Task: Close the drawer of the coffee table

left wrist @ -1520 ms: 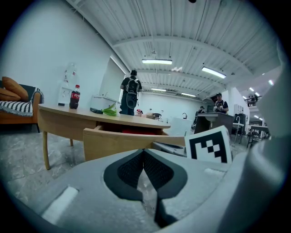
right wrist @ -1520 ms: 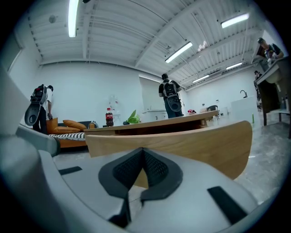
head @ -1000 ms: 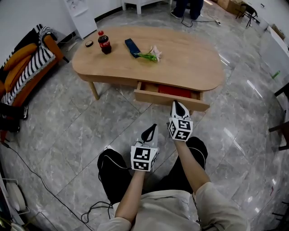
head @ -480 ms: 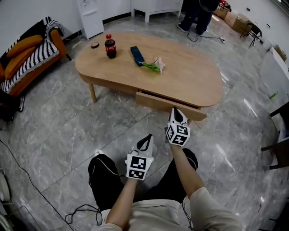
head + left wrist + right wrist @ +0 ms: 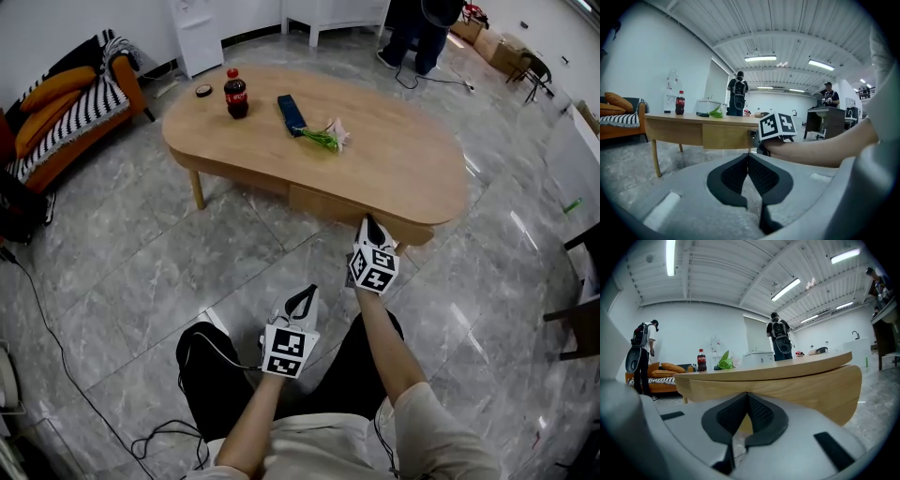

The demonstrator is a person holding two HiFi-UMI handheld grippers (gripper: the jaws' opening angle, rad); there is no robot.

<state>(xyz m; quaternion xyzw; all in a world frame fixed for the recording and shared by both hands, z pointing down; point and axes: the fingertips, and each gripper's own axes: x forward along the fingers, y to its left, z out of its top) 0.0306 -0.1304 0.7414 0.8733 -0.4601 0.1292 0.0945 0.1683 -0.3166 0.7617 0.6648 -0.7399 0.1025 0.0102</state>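
Worktop was a rounded wooden coffee table on a grey marble-look floor. The drawer sat under the near edge, right of centre. Its front looked flush with the apron in the head view and the left gripper view, with no gap that could be made out.

My read: the push was at or near its end and the drawer was practically home.

- **Right hand-held gripper:** its tip was against the drawer front towards the front's right end. Jaws were pressed together with nothing between them, so it was used as a pusher, not a grasp.
- **Left hand-held gripper:** it was held low over the floor, well back from the worktop. Jaws were also together and empty, so it was idle.

Next move, judged only: a short straight nudge to confirm the drawer had seated, then back the right one off square. No grip was needed. The main risk was a skewed push off-centre.

Small stuff sat toward the far left edge of the worktop:

- a dark blue flat item
- green stems with a pale flower just beside it
- a cola bottle with a red cap and red label
- a small dark round thing near the bottle

The label script was too small to read and no brand was confirmed. The only other print was the black-and-white square markers on both gripper cubes, with no text.
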